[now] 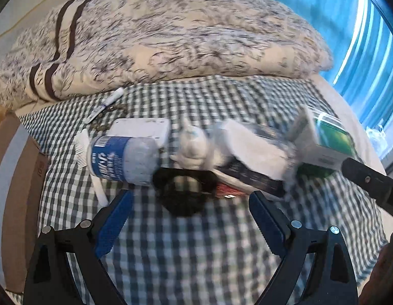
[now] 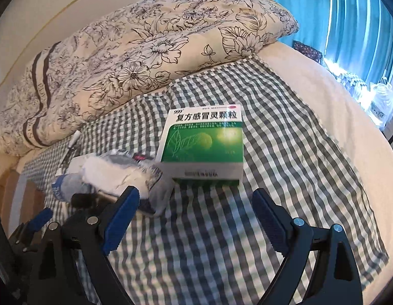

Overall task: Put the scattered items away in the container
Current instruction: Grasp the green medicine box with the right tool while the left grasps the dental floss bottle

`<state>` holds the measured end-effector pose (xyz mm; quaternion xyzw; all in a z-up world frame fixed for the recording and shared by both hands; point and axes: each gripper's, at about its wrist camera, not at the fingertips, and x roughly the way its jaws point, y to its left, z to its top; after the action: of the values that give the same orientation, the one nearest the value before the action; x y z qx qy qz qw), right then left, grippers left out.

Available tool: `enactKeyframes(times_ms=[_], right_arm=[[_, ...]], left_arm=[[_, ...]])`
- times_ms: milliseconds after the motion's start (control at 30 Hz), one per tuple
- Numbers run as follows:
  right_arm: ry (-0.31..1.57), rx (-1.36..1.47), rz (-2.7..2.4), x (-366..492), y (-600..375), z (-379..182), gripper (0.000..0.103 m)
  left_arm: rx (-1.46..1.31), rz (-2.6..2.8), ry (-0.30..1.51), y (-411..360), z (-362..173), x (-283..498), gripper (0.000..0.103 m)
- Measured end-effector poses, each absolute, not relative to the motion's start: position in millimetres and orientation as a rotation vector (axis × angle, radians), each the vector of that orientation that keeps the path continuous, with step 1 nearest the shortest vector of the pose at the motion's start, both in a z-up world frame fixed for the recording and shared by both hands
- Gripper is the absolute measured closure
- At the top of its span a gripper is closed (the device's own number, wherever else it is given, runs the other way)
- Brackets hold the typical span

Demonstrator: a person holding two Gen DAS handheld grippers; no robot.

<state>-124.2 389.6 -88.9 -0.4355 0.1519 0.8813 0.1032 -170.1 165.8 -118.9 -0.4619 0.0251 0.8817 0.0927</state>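
Green-and-white gingham cloth [image 2: 285, 127] covers the bed, and the scattered items lie on it in a loose heap below a floral quilt [image 2: 145, 50]; the green medicine box [image 2: 202, 145] sits flat and square straight ahead of the right gripper [image 2: 196, 218], whose jaws are spread wide with nothing between them; the left gripper [image 1: 191, 216] is likewise released and empty, aimed at a dark ring-shaped object [image 1: 182, 190], too blurred to name, with a blue-labelled bottle [image 1: 120, 160] lying on its side to the left, a white comb [image 1: 82, 150] partly under it, and a marker pen [image 1: 105, 104] further back near the quilt; no container shows clearly in either view, though a brown cardboard edge [image 1: 16, 178] at the far left may be it. The box looks the easiest first pick, rigid and free on its right side; I would straddle its short faces squarely, close firmly without crushing the card, and lift clear of the crumpled white packet [image 2: 115, 172] touching its left corner so nothing drags along.
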Motion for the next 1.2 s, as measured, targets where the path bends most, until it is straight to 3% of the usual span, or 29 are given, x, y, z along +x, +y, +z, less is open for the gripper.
enactKeyframes(times_ms=[233, 700, 1133, 1200], right_arm=[[0.412, -1.243, 2.542, -150.8, 385.0, -105.6, 0.013], [0.224, -1.208, 2.453, -183.1, 373.9, -129.3, 0.013], [0.264, -1.237, 2.503, -196.8, 396.8, -147.0, 0.013], [0.284, -1.242, 2.517, -195.7, 398.2, -146.8, 0.021]], left_arm=[[-1.397, 2.702, -0.018, 120.1, -127.3, -200.7, 0.008], [-1.407, 2.686, -0.014, 103.1, -151.1, -221.7, 0.008], [-1.382, 2.621, -0.010, 103.4, -176.3, -246.3, 0.010], [-1.348, 2.657, 0.048, 107.6, -175.3, -243.1, 0.010]])
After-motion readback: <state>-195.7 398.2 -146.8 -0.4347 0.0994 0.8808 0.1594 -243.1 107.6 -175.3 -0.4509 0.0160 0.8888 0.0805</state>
